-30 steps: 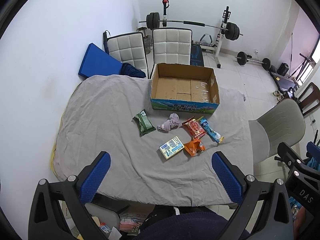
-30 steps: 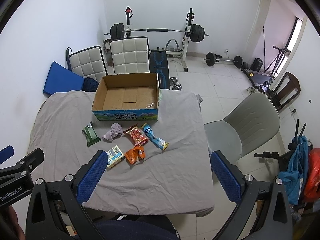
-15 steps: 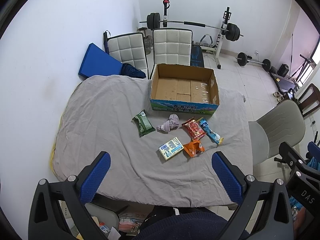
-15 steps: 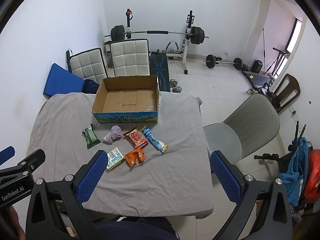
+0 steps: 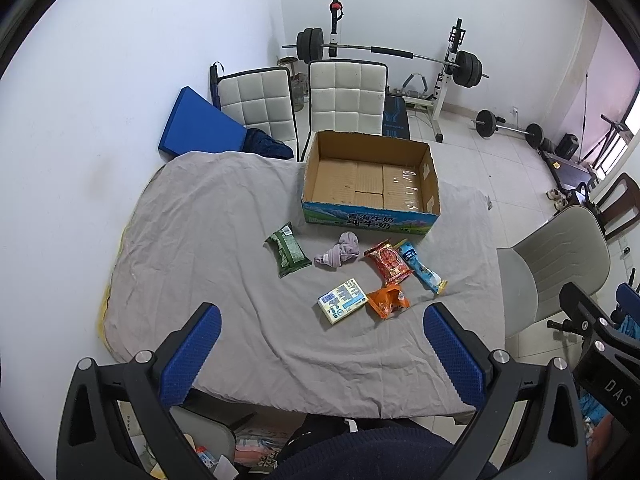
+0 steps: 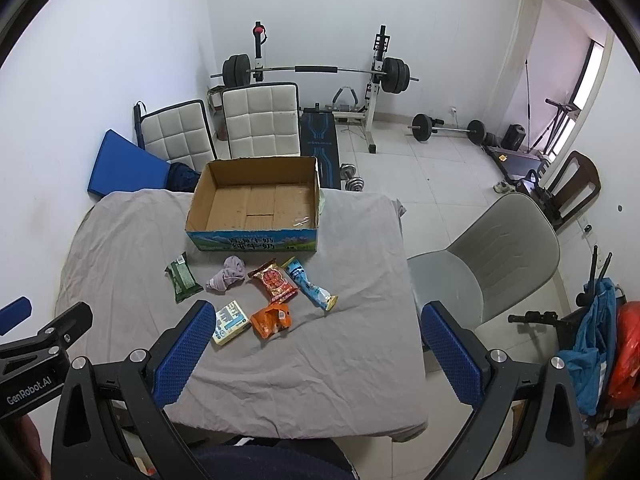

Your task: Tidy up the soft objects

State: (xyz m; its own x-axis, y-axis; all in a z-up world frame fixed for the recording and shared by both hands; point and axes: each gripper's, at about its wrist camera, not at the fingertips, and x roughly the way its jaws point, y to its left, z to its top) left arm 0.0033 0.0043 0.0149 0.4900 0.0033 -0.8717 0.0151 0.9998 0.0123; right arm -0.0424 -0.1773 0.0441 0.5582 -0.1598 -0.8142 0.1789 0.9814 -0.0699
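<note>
An empty cardboard box [image 5: 370, 180] [image 6: 256, 204] stands at the far side of the grey-covered table [image 5: 200, 240]. In front of it lie a green packet [image 5: 287, 249], a crumpled lilac cloth [image 5: 339, 251], a red snack bag [image 5: 387, 261], a blue wrapper [image 5: 420, 268], an orange bag [image 5: 387, 300] and a pale tissue pack [image 5: 342, 300]. The same items show in the right wrist view, such as the lilac cloth [image 6: 227, 274] and the orange bag [image 6: 271, 319]. My left gripper [image 5: 320, 356] and right gripper [image 6: 312, 352] are open, empty, and held high above the table's near edge.
Two white padded chairs [image 5: 344, 96] and a blue mat [image 5: 200, 128] stand behind the table. A grey chair [image 6: 496, 260] stands at the table's right side. A barbell rack [image 6: 316, 72] and weights [image 6: 448, 126] stand on the tiled floor beyond.
Both views have drifted slightly; the table items sit a little lower and nearer in the frames. Nothing on the table has moved. Both grippers stay open.
</note>
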